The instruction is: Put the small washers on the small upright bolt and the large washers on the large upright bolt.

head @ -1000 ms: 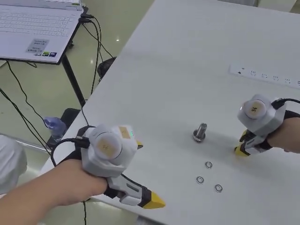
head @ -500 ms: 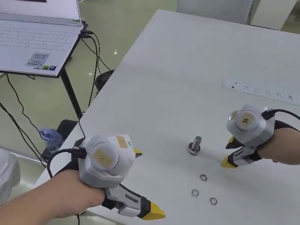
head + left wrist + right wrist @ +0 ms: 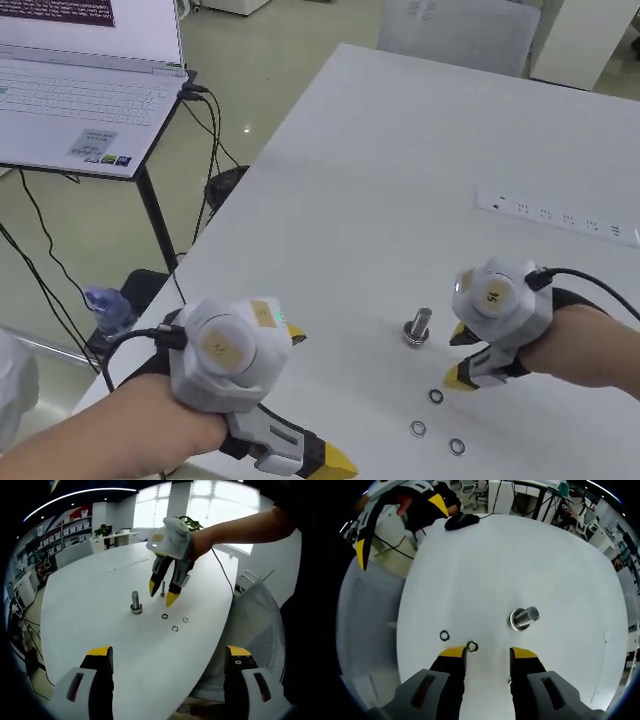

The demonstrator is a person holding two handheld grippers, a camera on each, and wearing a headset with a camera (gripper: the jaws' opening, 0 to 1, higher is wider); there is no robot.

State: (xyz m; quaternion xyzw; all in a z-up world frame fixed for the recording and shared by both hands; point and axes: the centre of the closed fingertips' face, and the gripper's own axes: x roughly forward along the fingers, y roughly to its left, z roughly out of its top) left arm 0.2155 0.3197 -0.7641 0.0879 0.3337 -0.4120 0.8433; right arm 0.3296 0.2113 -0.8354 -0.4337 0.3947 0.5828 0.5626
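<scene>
In the head view the large bolt [image 3: 418, 327] is standing upright on the white desk [image 3: 400, 180], head down and its long axis pointing straight up. Three rings are lying flat on the near side of the bolt. One washer [image 3: 436, 396] is closest to it, and a second washer [image 3: 418, 429] and a third washer [image 3: 457, 446] are lying farther toward the desk edge. The right tool [image 3: 456, 358] is sitting just right of the bolt, tips pointing down. Its jaws are parted and empty, and the yellow tip is close to the nearest washer. The left tool [image 3: 316, 398] is resting well left of the bolt, spread wide and holding nothing. A power strip [image 3: 560, 218] is lying beyond the bolt, and a laptop [image 3: 70, 100] is sitting far off to its left.

In the left gripper view the large bolt [image 3: 135, 602] is again standing vertical, and the three washers are lying flat just right of its base. The right tool [image 3: 162, 593] is hanging above them. A thinner bolt [image 3: 162, 587] is showing upright between its parted jaws, just right of the large bolt. This view's own jaws are standing far apart.

In the right gripper view the large bolt [image 3: 524, 617] is pointing up toward the camera. Two washers are lying to its left, one just beside a jaw tip. The jaws are standing apart, pinching nothing.
</scene>
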